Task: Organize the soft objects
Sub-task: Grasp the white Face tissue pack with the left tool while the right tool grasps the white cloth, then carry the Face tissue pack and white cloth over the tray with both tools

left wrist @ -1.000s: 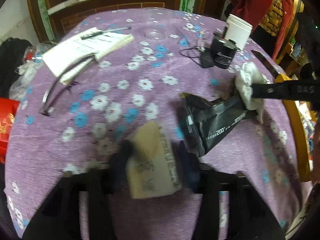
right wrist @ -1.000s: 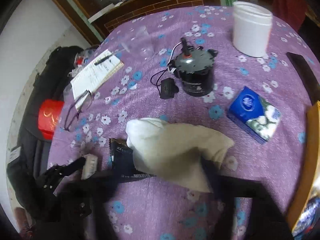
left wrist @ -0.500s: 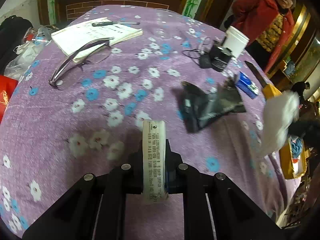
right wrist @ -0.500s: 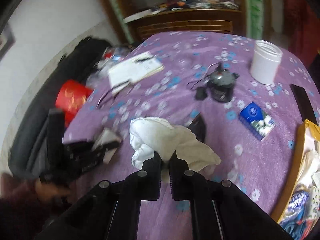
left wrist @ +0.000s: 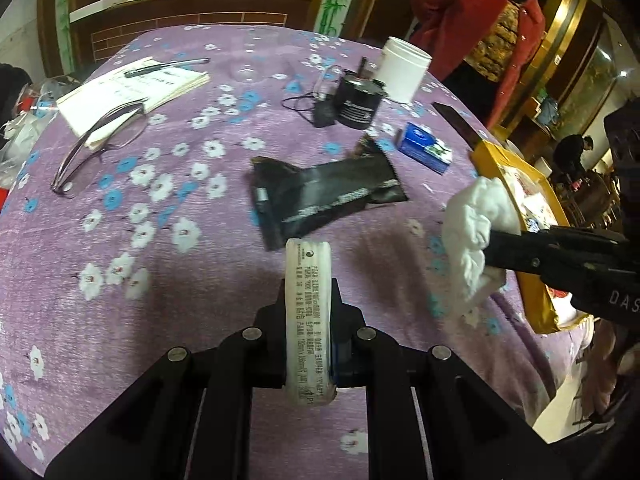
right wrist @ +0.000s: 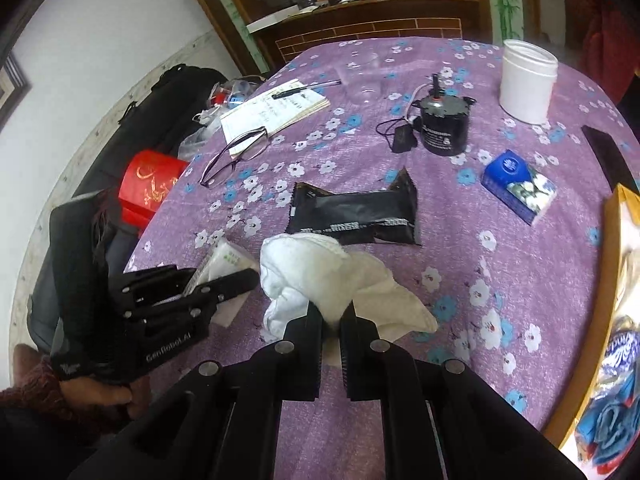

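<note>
My left gripper (left wrist: 309, 304) is shut on a white tissue pack (left wrist: 308, 312) with printed text, held edge-up above the purple flowered tablecloth (left wrist: 168, 264). The right wrist view shows that same gripper (right wrist: 224, 280) at the left, with the tissue pack (right wrist: 226, 258) in it. A crumpled white cloth (right wrist: 320, 276) hangs from my right gripper (right wrist: 331, 312), which is shut on it. In the left wrist view, that cloth (left wrist: 478, 224) sits at the right, near a yellow box (left wrist: 516, 200). A black soft pouch (left wrist: 320, 196) lies flat mid-table, and a blue tissue pack (right wrist: 518, 186) lies further right.
A notebook with a pen (right wrist: 276, 110), glasses (right wrist: 236, 154), a black motor with cable (right wrist: 442, 124), a white jar (right wrist: 526, 80) and a dark flat bar (right wrist: 608, 156) occupy the far half. A person in red (left wrist: 492, 28) stands beyond the table. A red box (right wrist: 150, 184) sits off the left edge.
My left gripper shut on the tissue pack and lifted it off the cloth. My right gripper carried the white cloth up and rightward, away from the black pouch, toward the yellow box.
</note>
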{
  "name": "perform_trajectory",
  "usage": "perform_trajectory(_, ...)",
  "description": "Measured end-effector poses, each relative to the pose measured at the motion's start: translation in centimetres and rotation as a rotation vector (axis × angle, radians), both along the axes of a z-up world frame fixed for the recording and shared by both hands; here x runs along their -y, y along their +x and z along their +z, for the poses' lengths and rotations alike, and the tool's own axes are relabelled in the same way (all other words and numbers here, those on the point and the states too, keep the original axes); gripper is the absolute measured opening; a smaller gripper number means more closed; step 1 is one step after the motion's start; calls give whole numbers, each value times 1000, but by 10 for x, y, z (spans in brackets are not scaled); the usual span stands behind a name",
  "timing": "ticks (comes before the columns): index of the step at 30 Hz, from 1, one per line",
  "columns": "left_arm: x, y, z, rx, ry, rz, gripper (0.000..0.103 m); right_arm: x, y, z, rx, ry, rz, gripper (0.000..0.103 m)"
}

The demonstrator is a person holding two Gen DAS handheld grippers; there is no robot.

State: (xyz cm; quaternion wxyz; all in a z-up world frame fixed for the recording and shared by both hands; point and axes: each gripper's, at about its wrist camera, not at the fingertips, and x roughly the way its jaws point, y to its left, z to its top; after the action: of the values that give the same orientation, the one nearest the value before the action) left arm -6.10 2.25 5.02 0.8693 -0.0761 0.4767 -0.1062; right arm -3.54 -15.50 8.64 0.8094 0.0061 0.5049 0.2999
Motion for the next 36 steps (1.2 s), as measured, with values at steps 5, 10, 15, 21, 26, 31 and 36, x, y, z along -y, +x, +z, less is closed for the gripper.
perform_trajectory(5, 21, -3, 7, 9, -2, -29, 11, 15, -2, 4, 0, 9, -26, 11)
perform_trajectory(10, 39, -5, 11, 16, 3, -55, 11, 29, -7, 11, 14, 19, -37, 11)
perform_trajectory(15, 56, -6, 15, 27, 2, -84, 11, 42, -12, 15, 26, 14, -44, 11)
perform_trajectory(21, 79, -6, 18, 32, -3, -122, 11, 61, -22, 20, 61, -25, -62, 11)
perform_trajectory(26, 101, -6, 19, 38, -5, -164, 11, 82, -26, 21, 63, -37, -103, 11)
perform_trajectory(31, 125, -5, 23, 46, -1, -210, 11, 101, -30, 22, 63, -46, -131, 11)
perform_trajectory(36, 148, -2, 26, 59, 3, -253, 11, 122, -34, 25, 66, -52, -165, 11)
